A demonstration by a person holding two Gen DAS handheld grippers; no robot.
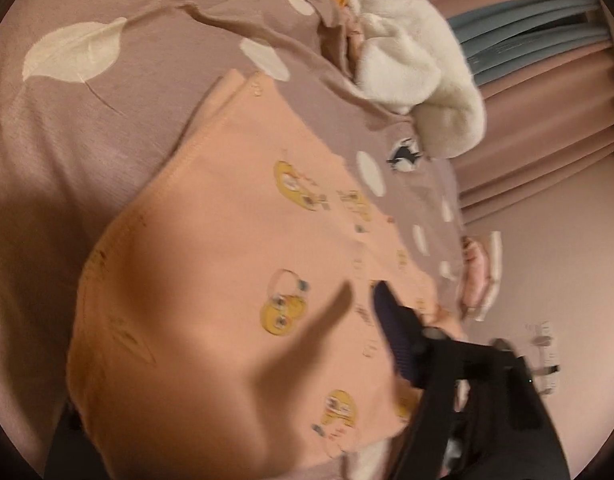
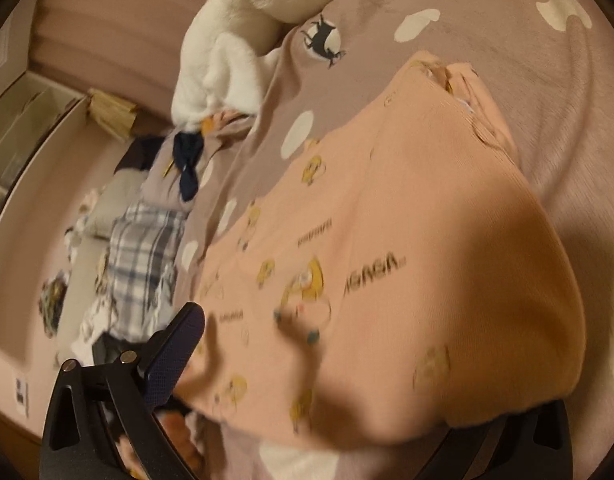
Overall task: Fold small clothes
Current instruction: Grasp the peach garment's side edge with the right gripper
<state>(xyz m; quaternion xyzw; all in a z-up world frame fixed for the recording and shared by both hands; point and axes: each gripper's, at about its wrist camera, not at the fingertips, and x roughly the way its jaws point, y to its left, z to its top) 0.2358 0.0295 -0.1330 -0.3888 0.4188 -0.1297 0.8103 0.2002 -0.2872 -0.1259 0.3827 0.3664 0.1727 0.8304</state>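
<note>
The garment (image 1: 211,264) under my gripper is peach, printed with yellow cartoon birds and dark lettering. The bedsheet (image 1: 87,120) is dusty mauve with cream leaves. The plush (image 2: 227,52) is white; the cloth (image 2: 147,248) is blue-and-white plaid.

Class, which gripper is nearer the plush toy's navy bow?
Probably right. The right gripper has the navy bow ahead to its left, fairly close; the left gripper sees it far off.
</note>
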